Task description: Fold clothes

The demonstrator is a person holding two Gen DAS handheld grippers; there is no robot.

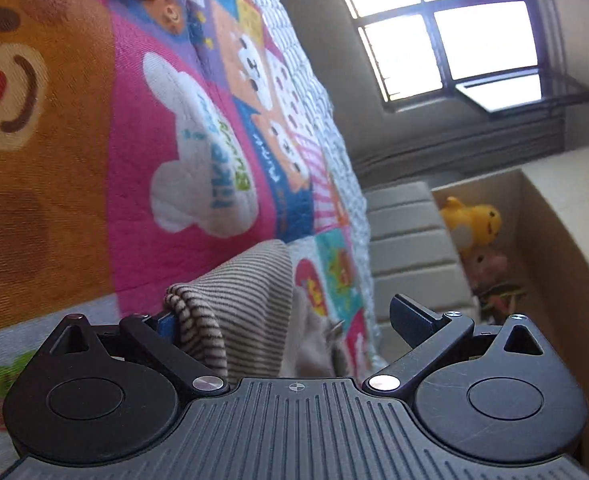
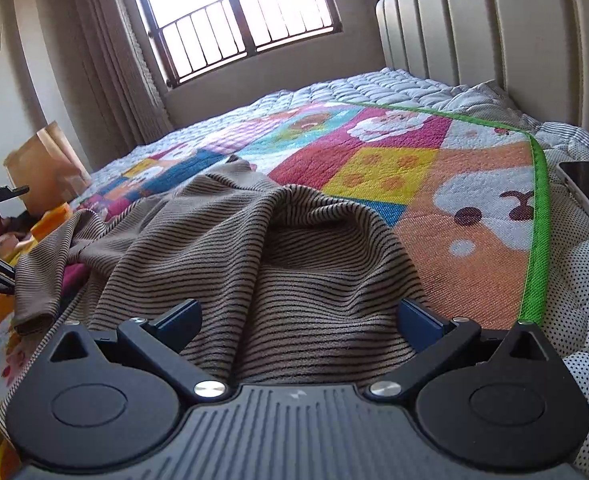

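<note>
The left tongs (image 1: 290, 320) stand spread wide, with a fold of the striped top (image 1: 238, 300) draped between them and lying against the left finger; nothing is pinched. The right tongs (image 2: 298, 320) are spread too, low over the same striped top (image 2: 254, 248), whose cloth lies bunched between the fingers without being gripped.

The top looks like a thin knit: light, soft and limp, likely to sag and slide rather than hold a shape (the ridges and hollows in it say as much). It will probably cling a little to the woven blanket under it. A good hold would be at a hem or a shoulder seam, one corner for each tongs, so the cloth can be pulled flat before any fold; a pinch in the middle would only raise a lump.

It lies crumpled on a bright cartoon blanket (image 2: 414, 168) edged in green, spread over a quilted bed (image 2: 374, 84). A padded headboard (image 2: 474, 20) rises on one side, and a dark phone (image 2: 586, 184) lies near the blanket's edge. Beyond are a barred window (image 2: 234, 16), curtains, and a cardboard box (image 1: 554, 220) with soft toys.
</note>
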